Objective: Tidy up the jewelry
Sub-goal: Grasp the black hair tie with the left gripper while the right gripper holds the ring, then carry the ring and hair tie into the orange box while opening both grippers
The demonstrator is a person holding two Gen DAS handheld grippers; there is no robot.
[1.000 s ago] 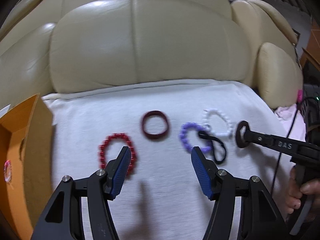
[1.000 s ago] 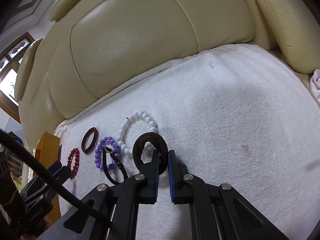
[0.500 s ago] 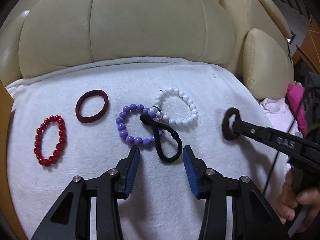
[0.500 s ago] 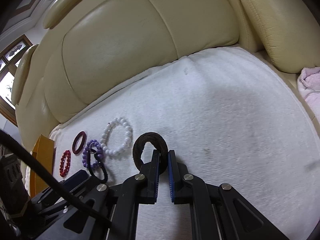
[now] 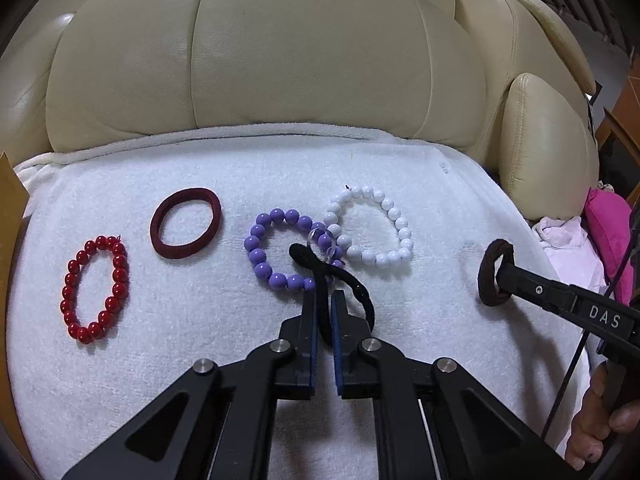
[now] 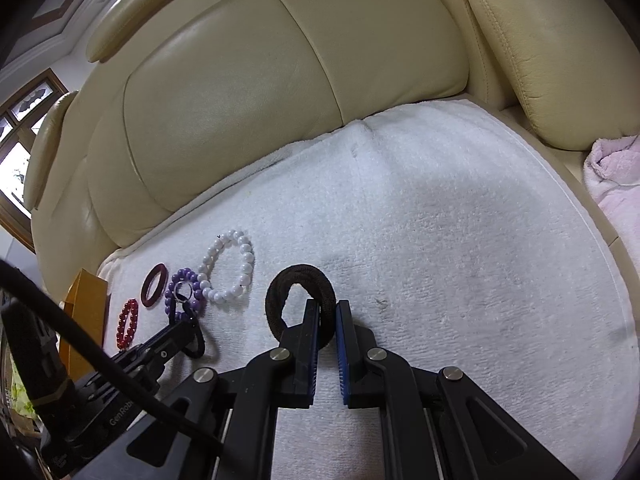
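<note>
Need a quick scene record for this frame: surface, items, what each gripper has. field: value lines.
surface: white towel over a cream sofa seat
left gripper: shut on black hair tie
right gripper: shut on brown hair tie
loose items: red bead bracelet, maroon hair tie, purple bead bracelet, white bead bracelet
overlap: black hair tie lies across the purple bead bracelet
left edge: orange box

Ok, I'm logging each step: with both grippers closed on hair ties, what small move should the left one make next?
Probably lift the left gripper slowly: its black hair tie crosses the purple bead bracelet, which might drag along.
</note>
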